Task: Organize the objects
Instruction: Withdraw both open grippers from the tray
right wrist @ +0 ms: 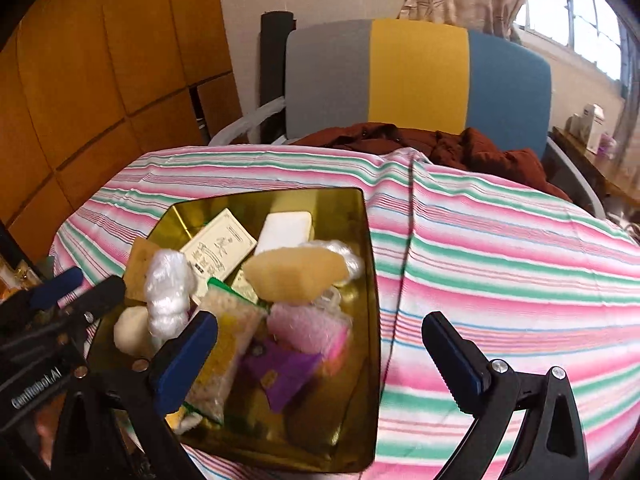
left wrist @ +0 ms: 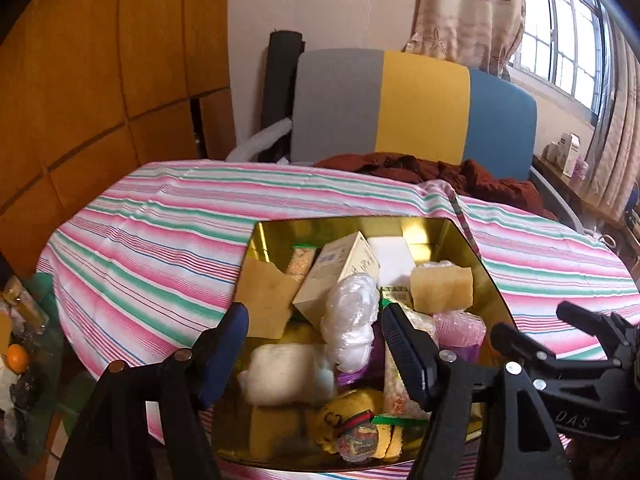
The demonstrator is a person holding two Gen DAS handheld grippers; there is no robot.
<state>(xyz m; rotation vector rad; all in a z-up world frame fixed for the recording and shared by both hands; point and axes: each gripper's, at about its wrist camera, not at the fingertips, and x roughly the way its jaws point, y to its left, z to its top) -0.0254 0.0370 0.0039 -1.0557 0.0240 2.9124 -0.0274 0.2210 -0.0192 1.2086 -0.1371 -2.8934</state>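
Hovering both grippers over the gold tin on the striped cloth: left gripper and right gripper gape wide, holding nothing. The small items are heaped in the tin; you take 1 top piece at a time, like the white plastic wad.

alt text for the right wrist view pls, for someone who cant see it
A shiny gold metal tin crammed with small soaps, sponges and wrapped packets sits on a pink, green and white striped tablecloth. The right gripper hovers above its near edge, jaws open and empty. Behind stands a grey, yellow and blue chair.

tin near edge hidden, box print unreadable
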